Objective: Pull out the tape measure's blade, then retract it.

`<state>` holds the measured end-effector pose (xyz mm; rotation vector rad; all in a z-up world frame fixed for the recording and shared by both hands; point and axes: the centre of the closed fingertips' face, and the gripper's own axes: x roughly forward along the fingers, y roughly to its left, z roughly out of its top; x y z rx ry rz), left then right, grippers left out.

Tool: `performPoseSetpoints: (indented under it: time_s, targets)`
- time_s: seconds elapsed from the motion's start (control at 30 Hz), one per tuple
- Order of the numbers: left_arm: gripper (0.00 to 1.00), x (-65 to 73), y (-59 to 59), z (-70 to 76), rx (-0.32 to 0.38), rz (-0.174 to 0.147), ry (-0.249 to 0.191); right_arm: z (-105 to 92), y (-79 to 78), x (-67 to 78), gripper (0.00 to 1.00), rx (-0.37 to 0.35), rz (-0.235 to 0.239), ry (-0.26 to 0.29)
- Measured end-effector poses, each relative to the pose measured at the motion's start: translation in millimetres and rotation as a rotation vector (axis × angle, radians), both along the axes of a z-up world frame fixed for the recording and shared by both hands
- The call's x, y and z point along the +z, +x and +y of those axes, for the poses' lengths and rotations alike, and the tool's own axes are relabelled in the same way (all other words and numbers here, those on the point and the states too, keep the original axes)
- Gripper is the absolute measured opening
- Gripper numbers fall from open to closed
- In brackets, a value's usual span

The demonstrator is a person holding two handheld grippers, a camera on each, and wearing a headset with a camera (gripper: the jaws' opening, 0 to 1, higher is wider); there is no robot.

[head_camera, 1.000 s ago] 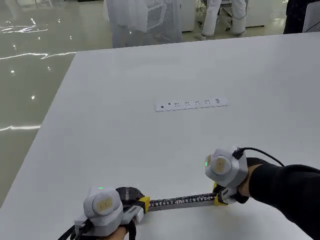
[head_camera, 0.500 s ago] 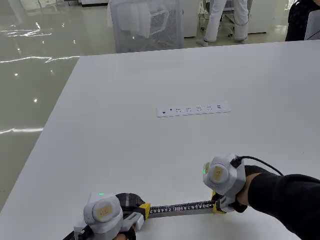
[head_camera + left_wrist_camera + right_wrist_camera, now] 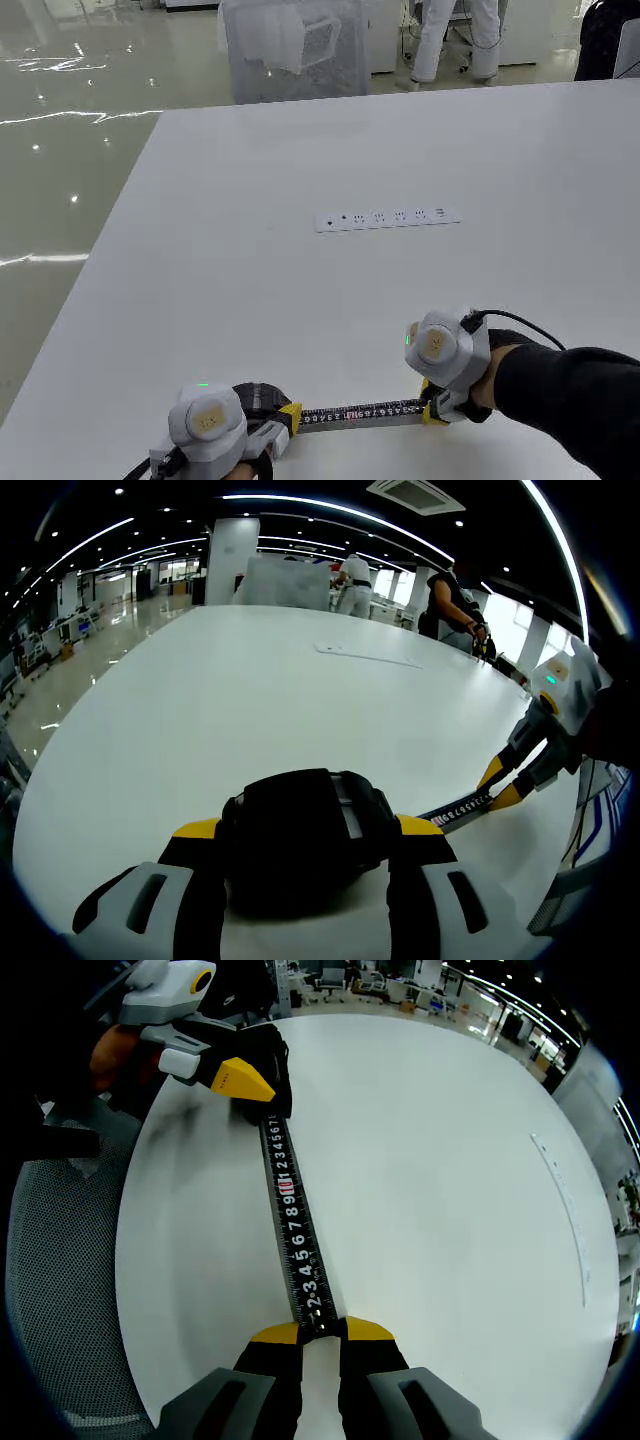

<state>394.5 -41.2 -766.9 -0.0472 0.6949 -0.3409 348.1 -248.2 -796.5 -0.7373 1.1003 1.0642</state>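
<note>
**Item:** tape measure (image 3: 258, 396), black with yellow trim, at the near edge of the white worktop (image 3: 250, 260). A power strip (image 3: 388, 216) lies well apart, farther back.

**Task status**
- The blade (image 3: 295, 1230) is drawn out of the case (image 3: 300, 855) by a short stretch. It runs straight, printed face up, from the case mouth to the right hand-held gripper (image 3: 320, 1332).
- The blade is kept low along the worktop. Whether it touches the surface cannot be told.
- The pull-out is judged at least partly done. Whether more length is wanted cannot be told.
- Retraction is judged to be left in full, since the blade's end is not yet back at the case.

**Poses**
- 1. Left hand-held gripper (image 3: 306, 825): placed at the bottom left of the head view, with its jaws directed towards the right. The jaws are clamped on the case from both sides, 1 yellow tip on each flank. The case is held low at the worktop.
- 2. Right hand-held gripper: carried by an arm in a black sleeve (image 3: 570, 390) that enters from the right. It is tipped downward, with its jaws brought down near the worktop. The 2 yellow tips are pinched together on the blade's free end, so the blade is held in line with the jaws.

**Handling note:** a spring pull towards the case is to be expected, so the grip on the blade's end is judged to govern the retraction.
</note>
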Motion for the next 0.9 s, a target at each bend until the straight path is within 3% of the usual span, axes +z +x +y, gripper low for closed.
performPoseSetpoints:
  time_s: [0.9]
  targets:
    - [0.61, 0.1, 0.1, 0.3, 0.000, 0.002, 0.001, 9.1, 0.6, 0.6, 0.08, -0.013, -0.008, 0.008]
